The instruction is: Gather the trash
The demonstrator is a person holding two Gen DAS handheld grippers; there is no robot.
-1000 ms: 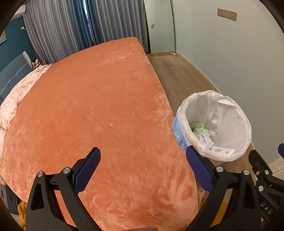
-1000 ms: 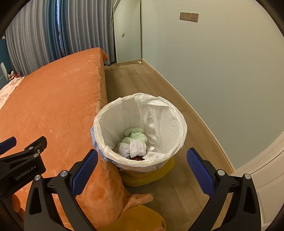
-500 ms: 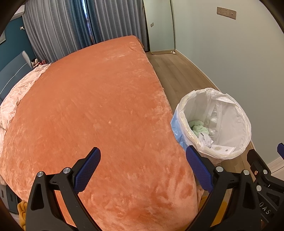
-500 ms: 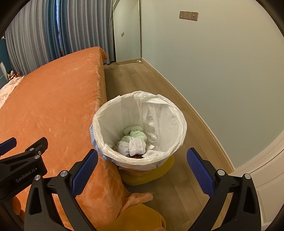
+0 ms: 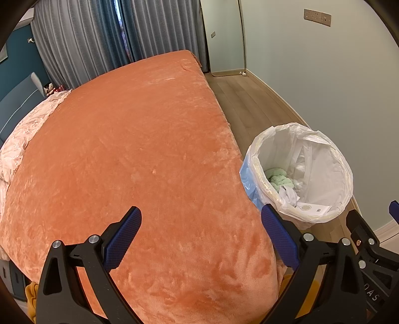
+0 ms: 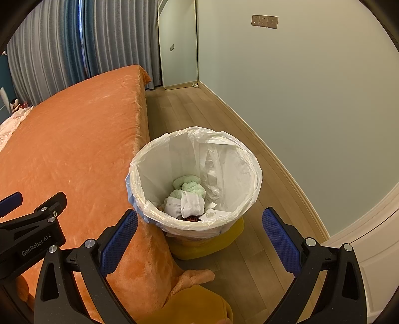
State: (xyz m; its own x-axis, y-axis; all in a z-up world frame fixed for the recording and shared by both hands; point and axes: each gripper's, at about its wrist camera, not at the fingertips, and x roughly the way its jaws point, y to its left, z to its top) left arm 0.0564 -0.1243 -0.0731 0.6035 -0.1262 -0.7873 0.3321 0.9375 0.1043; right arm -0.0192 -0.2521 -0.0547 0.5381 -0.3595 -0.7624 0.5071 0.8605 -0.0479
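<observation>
Reading "GenRobot.AI" in white letters, the black side of the left hand-held gripper [image 6: 32, 239] shows at the left edge of the right wrist view; the letters "DAS" sit on the right hand-held gripper [image 5: 374, 251] at the lower right of the left wrist view. Both are released, their blue pads spread wide with nothing between them: the left hand-held gripper [image 5: 200, 239] hangs over the bed [image 5: 129, 139], and the right hand-held gripper [image 6: 199, 239] hangs over the trash bin [image 6: 249, 159].

One trash bin [image 5: 344, 174] stands on the wooden floor [image 6: 189, 109], just beside the foot corner of the bed. It is round, lined with a thin white plastic bag [image 6: 159, 169] folded over the rim, with a yellow base. Inside lie a crumpled green cloth [image 6: 190, 185], white crumpled pieces [image 6: 189, 204] and a white card [image 5: 314, 208] with a round mark; its print is too small to read.

The bed carries one plush orange blanket. Grey and blue curtains [image 5: 99, 42] hang behind it, and a switch panel [image 6: 264, 22] sits on the wall.
</observation>
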